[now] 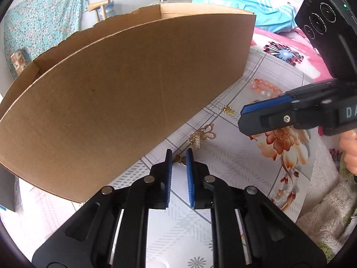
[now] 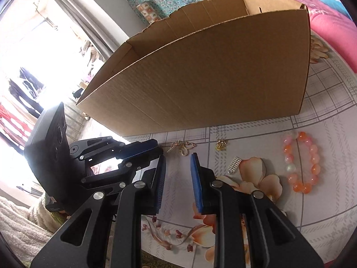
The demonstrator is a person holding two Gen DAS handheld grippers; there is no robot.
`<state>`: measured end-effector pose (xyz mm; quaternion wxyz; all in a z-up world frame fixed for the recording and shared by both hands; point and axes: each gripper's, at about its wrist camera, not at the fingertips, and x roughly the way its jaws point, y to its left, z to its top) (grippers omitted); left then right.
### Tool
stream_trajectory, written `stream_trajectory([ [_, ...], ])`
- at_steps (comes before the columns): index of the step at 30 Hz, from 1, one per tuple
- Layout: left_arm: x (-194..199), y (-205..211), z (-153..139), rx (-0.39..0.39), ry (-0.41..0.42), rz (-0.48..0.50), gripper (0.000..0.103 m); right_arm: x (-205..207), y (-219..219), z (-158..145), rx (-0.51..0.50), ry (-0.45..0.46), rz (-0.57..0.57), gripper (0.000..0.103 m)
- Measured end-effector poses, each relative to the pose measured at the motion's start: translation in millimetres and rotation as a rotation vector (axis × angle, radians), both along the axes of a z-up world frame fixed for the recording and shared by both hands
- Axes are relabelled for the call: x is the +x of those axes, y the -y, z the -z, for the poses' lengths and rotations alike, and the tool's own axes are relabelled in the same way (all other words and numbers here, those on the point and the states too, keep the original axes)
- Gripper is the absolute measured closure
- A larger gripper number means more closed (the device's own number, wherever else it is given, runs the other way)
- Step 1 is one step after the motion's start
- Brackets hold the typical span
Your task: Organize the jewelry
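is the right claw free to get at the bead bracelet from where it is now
Probably yes. The right claw is open and empty, and the bead bracelet lies flat on the tablecloth beside it. Only a small silver charm lies between them, and the cardboard box stands clear behind.

The left tool (image 1: 178,156) points steeply down, its blue pads (image 1: 190,174) a narrow gap apart. The right tool (image 2: 178,163) angles down too, pads parted slightly wider. In the left wrist view, the right tool sits at three o'clock, a hand (image 1: 349,154) behind it.
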<state>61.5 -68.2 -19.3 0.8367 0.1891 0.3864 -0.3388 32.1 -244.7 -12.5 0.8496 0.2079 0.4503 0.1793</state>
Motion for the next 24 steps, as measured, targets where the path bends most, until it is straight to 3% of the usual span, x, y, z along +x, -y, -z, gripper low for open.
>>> stream_trajectory([
  [5,-1.9,-4.5,-0.6,-0.002,0.0,-0.04,0.092,-10.1,4.4,-8.9,-0.022,0.041,0.006,0.08],
  [15,-7.0,-38.1,-1.2,-0.06,-0.04,-0.25,0.092,-9.8,-33.2,-14.1,-0.161,0.086,-0.079,0.08],
  [20,-8.1,-39.9,0.0,-0.077,-0.032,-0.271,0.092,-1.1,-47.5,-11.2,-0.244,0.083,-0.076,0.08],
  [24,-8.2,-40.3,0.3,-0.08,-0.02,-0.265,0.092,3.8,-63.0,-10.2,-0.368,0.1,-0.087,0.08],
])
